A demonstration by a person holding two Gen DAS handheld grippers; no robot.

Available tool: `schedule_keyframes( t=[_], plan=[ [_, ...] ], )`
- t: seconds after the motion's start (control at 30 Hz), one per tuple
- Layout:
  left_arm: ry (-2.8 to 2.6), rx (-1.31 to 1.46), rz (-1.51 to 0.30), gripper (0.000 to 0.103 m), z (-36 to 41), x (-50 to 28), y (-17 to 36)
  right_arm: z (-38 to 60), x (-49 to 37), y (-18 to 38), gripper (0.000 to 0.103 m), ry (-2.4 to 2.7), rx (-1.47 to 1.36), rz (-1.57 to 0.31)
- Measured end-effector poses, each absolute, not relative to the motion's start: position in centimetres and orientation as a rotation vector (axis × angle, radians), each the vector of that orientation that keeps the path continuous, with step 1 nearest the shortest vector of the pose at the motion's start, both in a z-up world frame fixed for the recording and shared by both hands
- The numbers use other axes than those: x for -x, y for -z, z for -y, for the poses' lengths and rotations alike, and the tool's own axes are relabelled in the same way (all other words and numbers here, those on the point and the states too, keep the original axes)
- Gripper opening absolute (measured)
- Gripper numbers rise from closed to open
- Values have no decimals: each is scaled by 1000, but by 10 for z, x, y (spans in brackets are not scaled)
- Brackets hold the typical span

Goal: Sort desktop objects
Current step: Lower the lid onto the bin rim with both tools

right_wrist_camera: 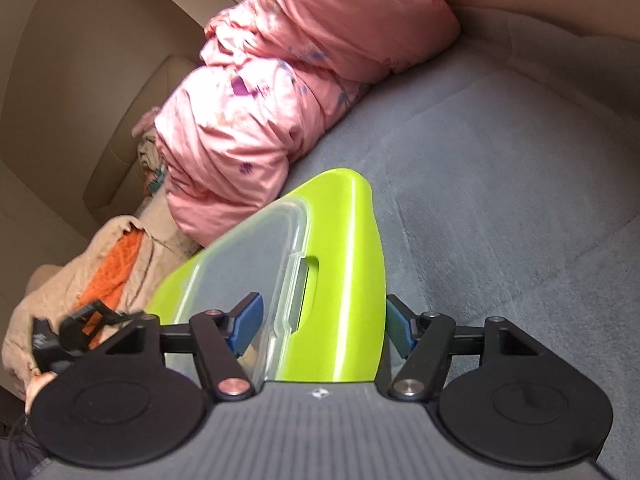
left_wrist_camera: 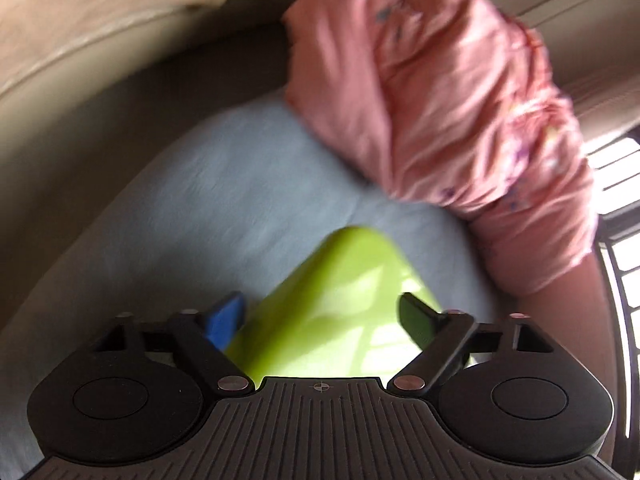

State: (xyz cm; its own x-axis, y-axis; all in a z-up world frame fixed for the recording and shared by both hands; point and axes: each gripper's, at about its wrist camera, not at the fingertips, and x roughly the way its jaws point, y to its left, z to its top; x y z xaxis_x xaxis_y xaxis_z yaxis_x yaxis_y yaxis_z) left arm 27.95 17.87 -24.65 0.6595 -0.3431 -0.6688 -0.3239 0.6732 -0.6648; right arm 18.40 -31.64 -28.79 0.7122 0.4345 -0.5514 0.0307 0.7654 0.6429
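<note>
Right wrist view: right gripper (right_wrist_camera: 320,322) straddles a lime-green box (right_wrist_camera: 344,280), one blue pad over the clear lid (right_wrist_camera: 240,264), the other just beside the outer green edge. Pads look to be at the plastic but contact isn't certain, so grasping vs loose: can't tell. Box has a slot handle (right_wrist_camera: 310,292) cut in its green rim, likely why it's taken from this end. Smooth glossy hard plastic, rounded corners; lid translucent, with a raised border.

Left wrist view, blurry: left gripper (left_wrist_camera: 324,320) has its jaws wide, the same green box between them, pads standing off the sides — released, not clamping.

Box sits on or just over a grey bed sheet (right_wrist_camera: 500,184), soft, matte, faintly creased. No table here. Pink quilt (right_wrist_camera: 280,92), puffy, wrinkled, small floral print, bunched up behind the box. Beige cloth with an orange towel (right_wrist_camera: 116,272) heaped at left, nubby. Beige padded headboard (right_wrist_camera: 80,80) behind.
</note>
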Motion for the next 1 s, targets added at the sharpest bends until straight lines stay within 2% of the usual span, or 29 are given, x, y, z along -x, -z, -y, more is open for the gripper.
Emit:
schedule_keyframes(
  t=[0.1,0.2,0.33,0.43,0.57,0.6,0.63,0.73,1.0],
  plan=[
    [81,834,-897,98,-182,-284,243,314,-188,289,68,-255,-683,-751],
    [145,908,-962,99,-193,-289,266,319,-197,296,70,-296,-745,-780],
    [410,1174,-1109,102,-209,-298,322,340,-225,324,74,-484,-995,-881],
    [508,1196,-1161,103,-211,-303,341,350,-248,346,75,-689,-1147,-924],
    [567,1182,-1156,103,-214,-307,344,343,-262,351,75,-766,-1090,-911],
    [576,1183,-1149,103,-215,-306,344,339,-265,351,74,-750,-1074,-913],
    [585,1185,-1146,103,-214,-306,344,336,-267,352,67,-740,-1067,-915],
    [579,1130,-1147,103,-205,-309,336,337,-267,351,56,-760,-1035,-884],
    [642,1086,-1163,103,-162,-315,327,381,-275,331,55,-666,-963,-807]
  ],
)
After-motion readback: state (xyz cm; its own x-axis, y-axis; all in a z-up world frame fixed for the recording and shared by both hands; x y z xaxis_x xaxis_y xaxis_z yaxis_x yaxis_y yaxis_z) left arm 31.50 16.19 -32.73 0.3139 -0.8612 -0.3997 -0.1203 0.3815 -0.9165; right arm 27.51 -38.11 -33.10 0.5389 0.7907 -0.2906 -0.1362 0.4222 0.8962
